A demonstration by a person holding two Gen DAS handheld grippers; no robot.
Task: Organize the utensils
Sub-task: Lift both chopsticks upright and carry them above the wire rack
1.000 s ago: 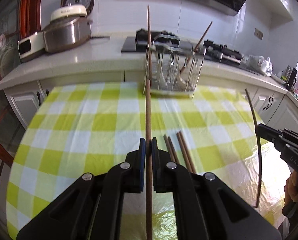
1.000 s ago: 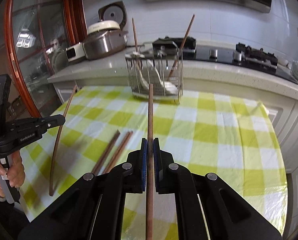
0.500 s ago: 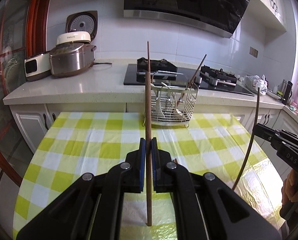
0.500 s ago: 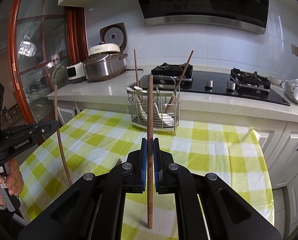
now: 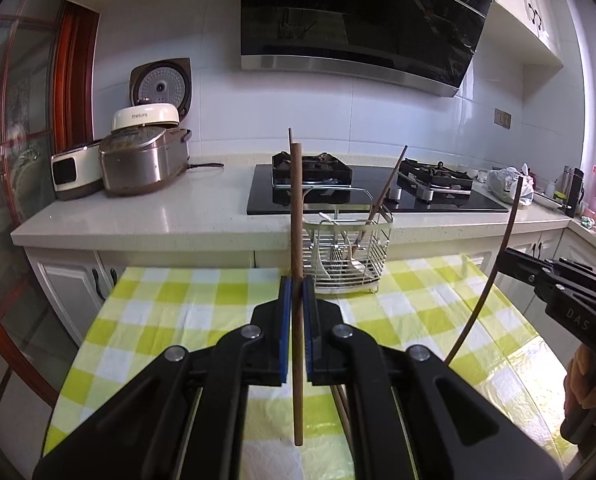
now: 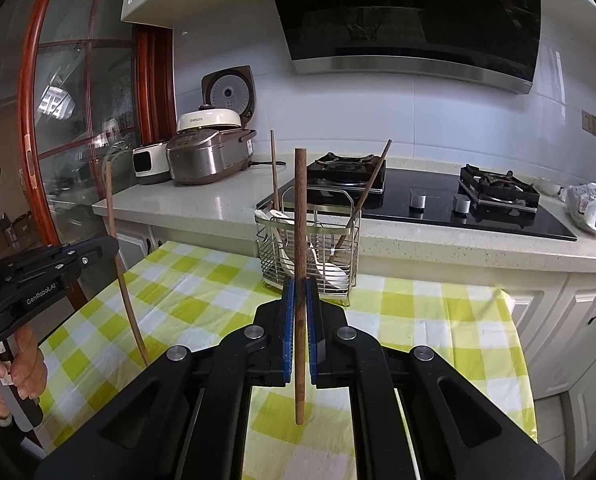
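Observation:
My left gripper (image 5: 297, 282) is shut on a brown wooden chopstick (image 5: 295, 208), which stands upright above the yellow-checked tablecloth (image 5: 202, 320). My right gripper (image 6: 300, 285) is shut on a second chopstick (image 6: 300, 216), also upright. Each gripper shows in the other's view: the right gripper (image 5: 510, 254) with its chopstick (image 5: 484, 304), and the left gripper (image 6: 110, 246) with its chopstick (image 6: 126, 300). A wire utensil rack (image 5: 350, 252) (image 6: 310, 252) at the table's far edge holds white spoons and two chopsticks. More chopsticks (image 5: 344, 404) lie on the cloth below my left fingers.
Behind the table runs a white counter (image 5: 178, 216) with two rice cookers (image 5: 142, 160), a black gas hob (image 5: 378, 196) and a plastic bag (image 6: 590, 208). A range hood (image 5: 358, 20) hangs above. A wood-framed glass door (image 6: 78, 120) is on the left.
Both grippers have risen, each with its chopstick, and tilted up. The chopsticks' lower ends have left the cloth, and the rack now sits lower in both views.

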